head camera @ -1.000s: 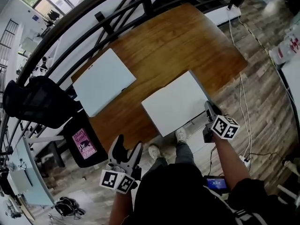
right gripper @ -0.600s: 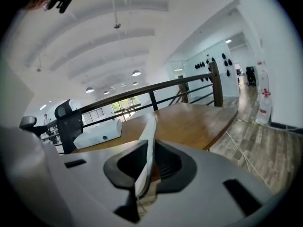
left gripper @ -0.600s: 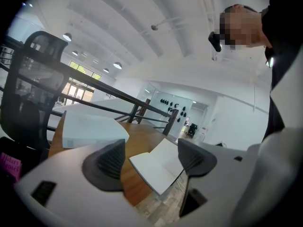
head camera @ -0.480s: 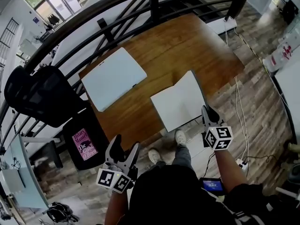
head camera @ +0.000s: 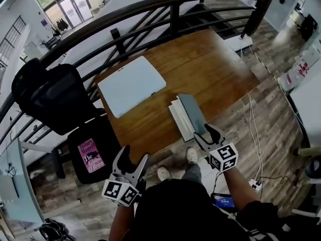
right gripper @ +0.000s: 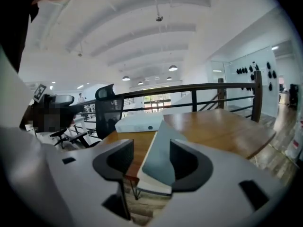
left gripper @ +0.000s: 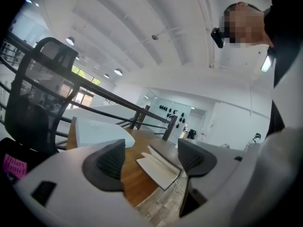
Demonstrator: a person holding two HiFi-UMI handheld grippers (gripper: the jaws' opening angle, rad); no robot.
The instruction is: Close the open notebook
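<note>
I log: right hand-held gripper (head camera: 205,133), tilted down at the counter's (head camera: 210,64) near edge, jaws opening, pads clear of the notebook (head camera: 188,115) lying there, cover almost down. My left hand-held gripper (head camera: 135,157): roughly level, off the near-left corner, jaws apart, empty.

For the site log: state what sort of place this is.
Probably an open-plan office on a mezzanine. A wooden table stands against a dark railing with a floor visible below it, and a black mesh office chair sits beside it.
</note>
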